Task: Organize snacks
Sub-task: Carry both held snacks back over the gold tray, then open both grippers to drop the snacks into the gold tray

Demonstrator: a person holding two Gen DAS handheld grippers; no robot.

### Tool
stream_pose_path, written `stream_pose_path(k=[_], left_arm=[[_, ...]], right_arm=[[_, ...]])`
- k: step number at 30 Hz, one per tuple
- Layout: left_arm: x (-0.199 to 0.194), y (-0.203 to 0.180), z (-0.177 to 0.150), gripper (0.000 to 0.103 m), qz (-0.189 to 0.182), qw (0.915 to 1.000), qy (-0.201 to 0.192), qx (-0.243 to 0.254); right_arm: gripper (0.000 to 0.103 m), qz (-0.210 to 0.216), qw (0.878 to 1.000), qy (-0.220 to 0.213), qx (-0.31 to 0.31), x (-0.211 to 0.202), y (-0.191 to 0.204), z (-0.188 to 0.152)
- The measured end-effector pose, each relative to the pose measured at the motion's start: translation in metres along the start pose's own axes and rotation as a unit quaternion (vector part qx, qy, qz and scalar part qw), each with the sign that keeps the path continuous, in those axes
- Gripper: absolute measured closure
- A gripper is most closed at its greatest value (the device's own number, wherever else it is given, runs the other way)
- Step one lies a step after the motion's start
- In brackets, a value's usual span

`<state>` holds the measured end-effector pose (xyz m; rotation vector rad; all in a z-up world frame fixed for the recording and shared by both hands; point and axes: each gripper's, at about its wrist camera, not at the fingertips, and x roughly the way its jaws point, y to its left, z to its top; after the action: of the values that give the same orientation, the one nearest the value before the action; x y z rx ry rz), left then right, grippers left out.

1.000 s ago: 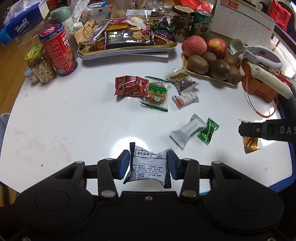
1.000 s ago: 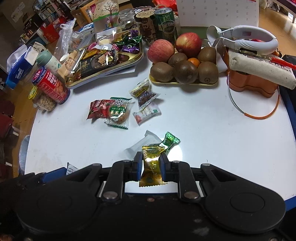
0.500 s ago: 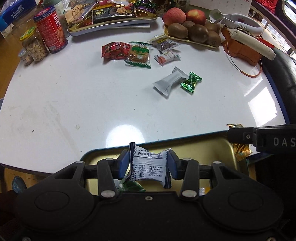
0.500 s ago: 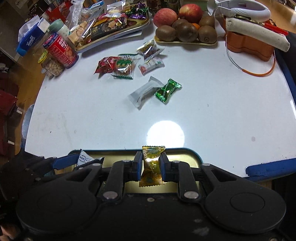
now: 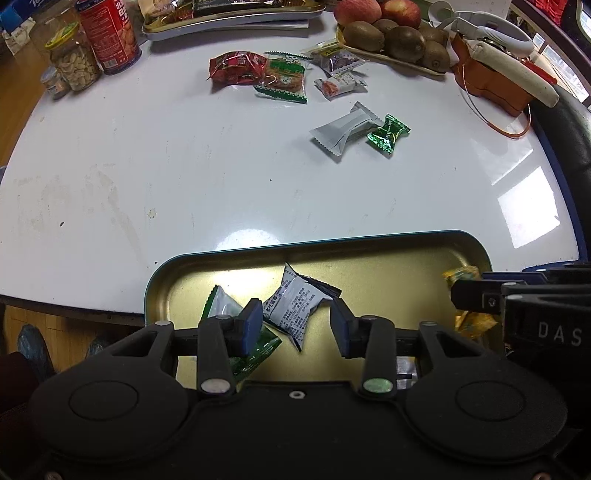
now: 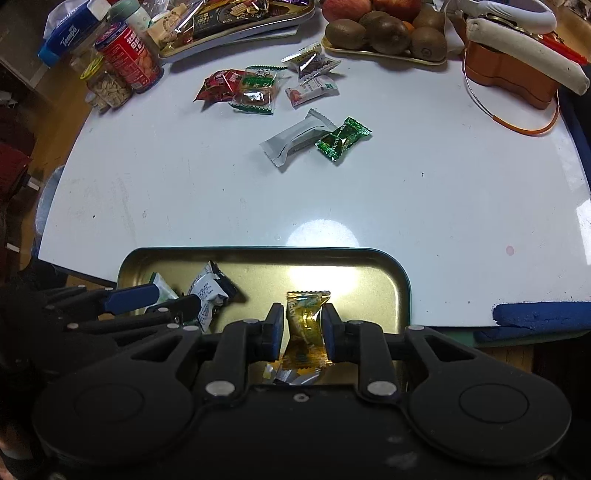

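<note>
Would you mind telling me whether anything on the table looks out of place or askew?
Yes: the tin tray juts past the table edge on the near side. Six snack packets still lie loose mid-table, including a grey bar touching a green candy.

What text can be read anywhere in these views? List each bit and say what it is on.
"Tempo": blue tissue pack, far left.
"DAS": side of the right gripper body; the rest is cut off.
"Melo...": gold candy in the right gripper, partly readable.
Red can: white Chinese characters, too blurred to read.
White blueberry snack packet in the tin tray: fine print, too small.
Green candy: script lettering, unreadable.
</note>
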<state>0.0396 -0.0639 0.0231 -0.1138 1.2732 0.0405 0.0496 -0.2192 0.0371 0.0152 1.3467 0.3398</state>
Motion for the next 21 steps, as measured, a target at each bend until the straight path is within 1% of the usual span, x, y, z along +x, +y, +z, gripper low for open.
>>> stream_pose_path(k=[2, 6, 12, 18, 21], left_arm=[[0.001, 0.001, 0.0, 0.054, -0.001, 1.0, 0.003, -0.004], [0.0, 0.001, 0.002, 0.052, 0.003, 1.0, -0.001, -0.006], [0.0, 0.001, 0.003, 0.051, 0.012, 0.9999, -0.006, -0.008], [0.002, 0.003, 0.007, 0.051, 0.023, 0.9995, -0.009, -0.022], [0.004, 0.003, 0.011, 0.051, 0.031, 0.9991, -0.014, -0.023]], right_arm=[[0.074, 0.005, 1.0, 0.005, -0.009, 0.0, 0.003, -0.001], [0.074, 0.012, 1.0, 0.007, -0.01, -0.001, 0.005, -0.001], [0.074, 0.01, 1.0, -0.016, 0.004, -0.01, 0.002, 0.004], [0.073, 0.013, 0.999, -0.028, 0.044, -0.013, -0.009, 0.016], [0.07, 0.007, 0.998, -0.033, 0.058, -0.01, -0.014, 0.024]])
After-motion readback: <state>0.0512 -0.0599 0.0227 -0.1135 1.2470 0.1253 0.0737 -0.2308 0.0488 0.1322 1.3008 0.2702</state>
